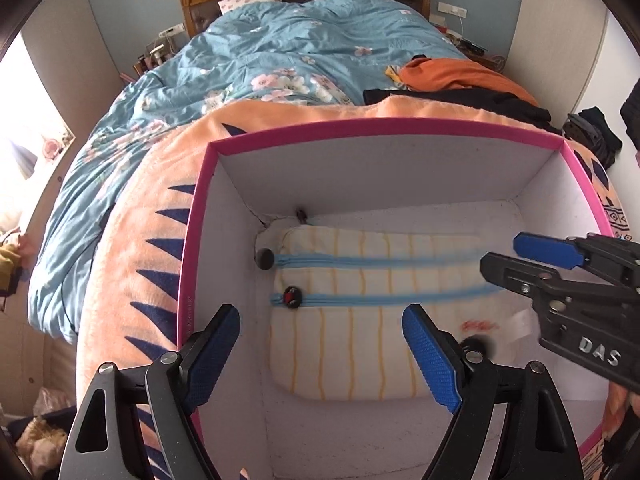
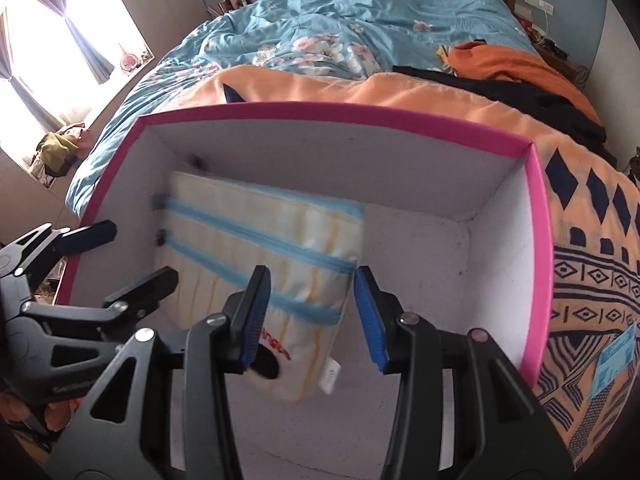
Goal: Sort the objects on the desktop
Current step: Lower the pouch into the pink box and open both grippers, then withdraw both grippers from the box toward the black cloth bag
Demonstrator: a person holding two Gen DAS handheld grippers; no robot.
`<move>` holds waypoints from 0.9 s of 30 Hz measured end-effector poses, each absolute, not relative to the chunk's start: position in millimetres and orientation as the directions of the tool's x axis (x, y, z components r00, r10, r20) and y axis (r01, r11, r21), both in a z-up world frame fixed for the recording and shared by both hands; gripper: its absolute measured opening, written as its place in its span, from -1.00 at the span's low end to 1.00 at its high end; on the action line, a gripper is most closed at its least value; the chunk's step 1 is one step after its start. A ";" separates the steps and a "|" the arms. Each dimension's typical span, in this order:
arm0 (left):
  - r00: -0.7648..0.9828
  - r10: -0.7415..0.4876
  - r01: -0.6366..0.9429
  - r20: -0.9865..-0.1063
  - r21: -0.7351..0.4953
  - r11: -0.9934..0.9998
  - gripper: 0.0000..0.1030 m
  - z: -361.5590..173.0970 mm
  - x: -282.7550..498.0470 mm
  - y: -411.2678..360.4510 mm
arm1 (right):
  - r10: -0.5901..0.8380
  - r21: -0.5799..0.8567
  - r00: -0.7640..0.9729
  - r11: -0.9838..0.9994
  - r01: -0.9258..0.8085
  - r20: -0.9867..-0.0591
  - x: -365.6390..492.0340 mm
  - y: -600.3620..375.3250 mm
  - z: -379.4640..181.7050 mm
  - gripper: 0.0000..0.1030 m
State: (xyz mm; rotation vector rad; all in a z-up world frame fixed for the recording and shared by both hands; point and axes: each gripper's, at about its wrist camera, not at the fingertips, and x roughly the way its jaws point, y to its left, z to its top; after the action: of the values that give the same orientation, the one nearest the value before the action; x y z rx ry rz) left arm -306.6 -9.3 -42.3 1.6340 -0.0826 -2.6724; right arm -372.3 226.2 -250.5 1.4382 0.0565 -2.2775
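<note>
While the striped zip pouch (image 1: pixel 352 320) lies flat on the floor of the pink-rimmed box (image 1: pixel 384 126), filling the middle of the left wrist view, you are at the placing step: the pouch looks to be in its sorting place already. In the right wrist view its near corner (image 2: pixel 304 320) sits between the blue pads of your right gripper (image 2: pixel 310 316), low in the centre of the frame. These jaws stand at a middling width, and the right pad shows a gap to the fabric; whether the left pad touches it I cannot tell, so I judge the grip as let go or very nearly so. Your left gripper (image 1: pixel 320 356) hangs over the box at the bottom of its own frame with its jaws wide and nothing between them, the left pad close to the pink rim.

Next, you need to spread the right jaws clear of the fabric and lift straight up out of the box, so the pouch's tag (image 2: pixel 331 376) and corner do not drag along. Watch the box walls on either side as you rise
</note>
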 end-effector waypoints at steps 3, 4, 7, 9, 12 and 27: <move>-0.459 -0.019 -0.024 -0.888 0.034 -0.999 0.66 -41.8 -306.3 -11.5 | -0.355 0.231 -0.327 -0.903 0.362 -0.876 -378.9 228.0 -256.1 -0.10; -0.461 -0.011 -0.025 -0.887 0.026 -0.999 0.66 -41.3 -305.6 -12.5 | -0.358 0.232 -0.332 -0.902 0.363 -0.873 -378.0 228.5 -255.0 -0.10; -0.466 0.006 -0.034 -0.885 0.011 -0.999 0.66 -41.0 -302.9 -13.2 | -0.349 0.207 -0.365 -0.903 0.375 -0.863 -371.7 229.3 -247.6 -0.09; -0.468 0.026 -0.049 -0.884 -0.003 -0.999 0.66 -41.2 -299.9 -13.1 | -0.363 0.219 -0.352 -0.895 0.388 -0.863 -367.4 229.8 -245.3 -0.10; -0.464 0.067 -0.069 -0.883 -0.040 -0.997 0.66 -42.9 -294.5 -13.4 | -0.368 0.207 -0.352 -0.885 0.418 -0.861 -357.7 229.9 -241.1 -0.10; -0.474 0.222 -0.160 -0.852 -0.165 -0.973 0.66 -24.9 -241.8 -18.2 | -0.421 0.228 -0.296 -0.826 0.516 -0.857 -305.5 235.6 -246.7 -0.09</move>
State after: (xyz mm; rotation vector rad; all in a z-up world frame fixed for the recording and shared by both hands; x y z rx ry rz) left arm -241.8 -18.2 -24.9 1.6950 0.1054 -2.9047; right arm -305.5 235.6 -246.7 1.3773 0.1223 -2.1421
